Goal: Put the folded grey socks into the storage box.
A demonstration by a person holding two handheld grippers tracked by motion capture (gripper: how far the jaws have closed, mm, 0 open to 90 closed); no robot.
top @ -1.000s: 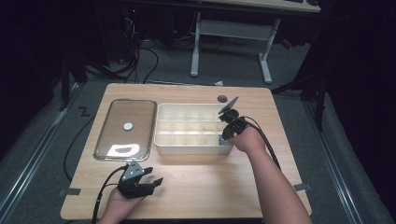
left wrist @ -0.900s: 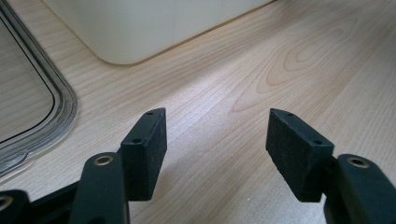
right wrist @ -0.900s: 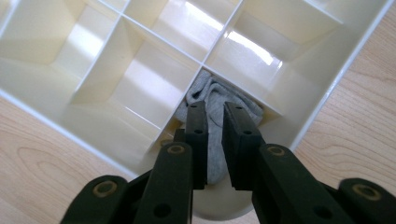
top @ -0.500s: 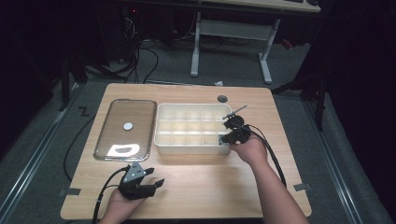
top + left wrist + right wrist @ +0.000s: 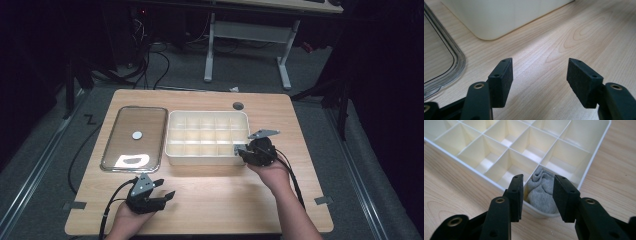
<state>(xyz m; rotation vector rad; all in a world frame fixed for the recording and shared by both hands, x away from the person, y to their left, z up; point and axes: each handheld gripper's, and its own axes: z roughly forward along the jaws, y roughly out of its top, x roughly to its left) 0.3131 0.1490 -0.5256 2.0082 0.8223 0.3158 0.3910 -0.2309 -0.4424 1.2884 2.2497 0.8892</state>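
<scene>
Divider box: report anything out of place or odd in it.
Nothing looks spilled or damaged. The divider box holds one crumpled grey sock stuffed into its near corner compartment, the rest bare; the right tool stands open just above it.

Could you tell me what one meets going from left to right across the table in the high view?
Lid → left tool → box → right tool.

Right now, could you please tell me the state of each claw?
Left claw: open, holding nothing, over the bare table.
Right claw: jaws just opened, holding nothing; grey sock lies in the tray corner compartment.
</scene>
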